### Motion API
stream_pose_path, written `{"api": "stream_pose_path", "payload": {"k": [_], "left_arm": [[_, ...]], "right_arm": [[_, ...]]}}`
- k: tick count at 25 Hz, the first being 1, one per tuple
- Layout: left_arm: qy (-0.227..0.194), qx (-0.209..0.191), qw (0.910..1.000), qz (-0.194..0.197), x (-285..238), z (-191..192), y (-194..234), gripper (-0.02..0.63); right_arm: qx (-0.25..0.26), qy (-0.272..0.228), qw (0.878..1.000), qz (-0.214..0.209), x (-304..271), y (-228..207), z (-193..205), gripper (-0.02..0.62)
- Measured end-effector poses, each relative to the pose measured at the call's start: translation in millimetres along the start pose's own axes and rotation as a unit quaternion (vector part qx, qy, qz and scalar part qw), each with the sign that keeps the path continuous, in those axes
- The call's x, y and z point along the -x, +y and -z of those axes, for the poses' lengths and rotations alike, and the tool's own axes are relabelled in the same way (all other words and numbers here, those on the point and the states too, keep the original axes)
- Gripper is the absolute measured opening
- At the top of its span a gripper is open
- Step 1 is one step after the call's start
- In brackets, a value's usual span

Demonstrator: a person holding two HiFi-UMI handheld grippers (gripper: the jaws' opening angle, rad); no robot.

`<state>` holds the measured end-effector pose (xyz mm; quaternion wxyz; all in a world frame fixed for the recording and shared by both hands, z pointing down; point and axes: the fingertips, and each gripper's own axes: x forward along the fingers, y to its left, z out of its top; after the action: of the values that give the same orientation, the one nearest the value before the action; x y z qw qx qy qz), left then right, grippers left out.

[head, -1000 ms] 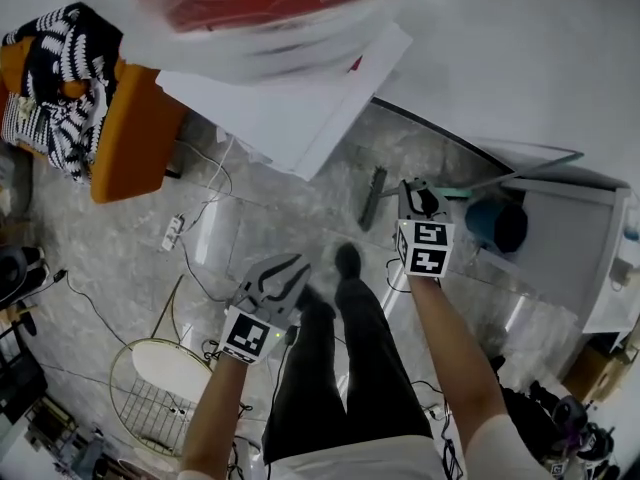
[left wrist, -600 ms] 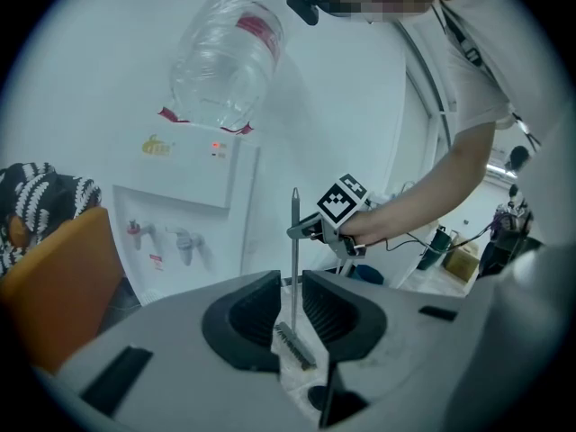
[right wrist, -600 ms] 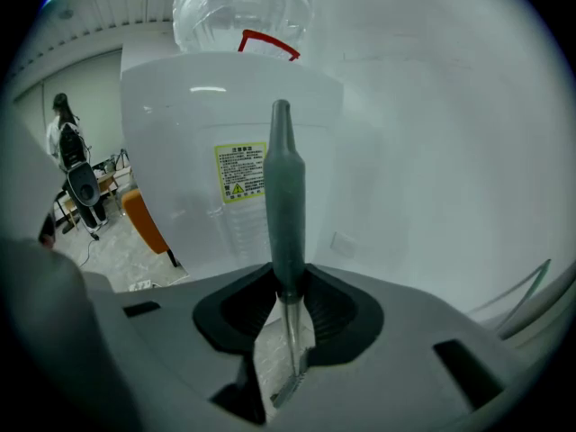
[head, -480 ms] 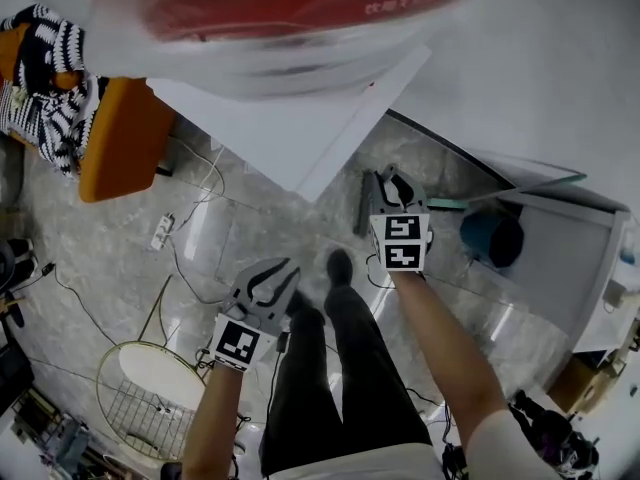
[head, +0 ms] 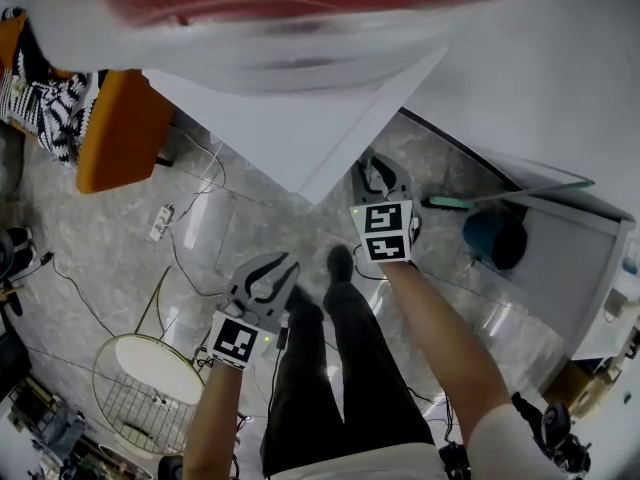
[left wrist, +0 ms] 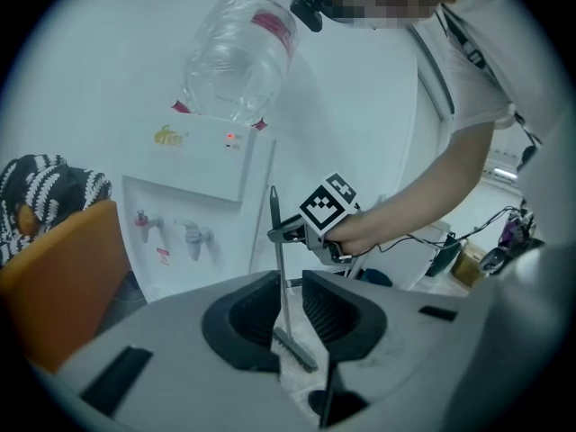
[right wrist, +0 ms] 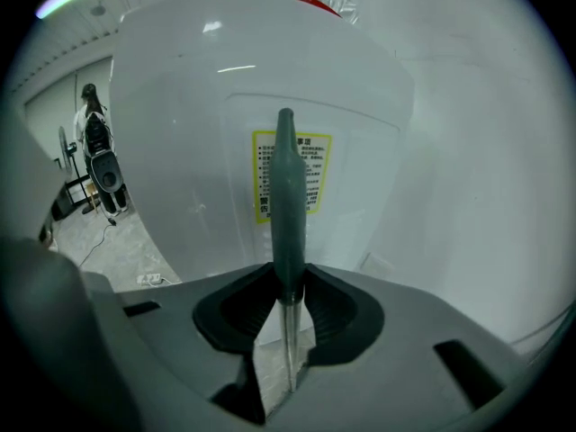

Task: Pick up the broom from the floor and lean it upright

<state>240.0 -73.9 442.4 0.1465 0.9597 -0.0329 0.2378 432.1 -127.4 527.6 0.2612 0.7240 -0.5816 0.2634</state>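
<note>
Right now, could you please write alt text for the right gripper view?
The right gripper has its jaws closed on a slim dark grey-green broom handle that runs straight up the middle. Behind it is a white water dispenser with a yellow label.

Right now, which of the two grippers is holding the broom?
The right gripper: its jaws clamp the broom handle. The left gripper is open, holding nothing.

On the grey marbled floor (head: 250, 218) are laid a white power strip (head: 160, 223), black cables (head: 183, 260) and a round white wire rack (head: 140, 388); a dark slim broom (left wrist: 280, 277) is rested on it by its brush end.
</note>
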Motion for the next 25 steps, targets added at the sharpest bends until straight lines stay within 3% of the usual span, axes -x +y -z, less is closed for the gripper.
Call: {"api": "stream_pose_path", "payload": {"k": [8, 12, 25], "left_arm": [[0.002, 0.003, 1.0000, -0.007, 0, 4, -1, 0.068], [0.003, 0.005, 0.9999, -0.009, -1, 7, -5, 0.068], [0.001, 0.002, 0.9999, -0.017, 1, -3, -10, 0.068]], "right_arm": [[0.063, -0.001, 0.997, -0.038, -4, 11, 0, 0.111], [0.084, -0.007, 0.994, -0.069, -3, 18, 0, 0.175], [0.097, -0.029, 0.990, -0.096, 13, 13, -3, 0.213]]}}
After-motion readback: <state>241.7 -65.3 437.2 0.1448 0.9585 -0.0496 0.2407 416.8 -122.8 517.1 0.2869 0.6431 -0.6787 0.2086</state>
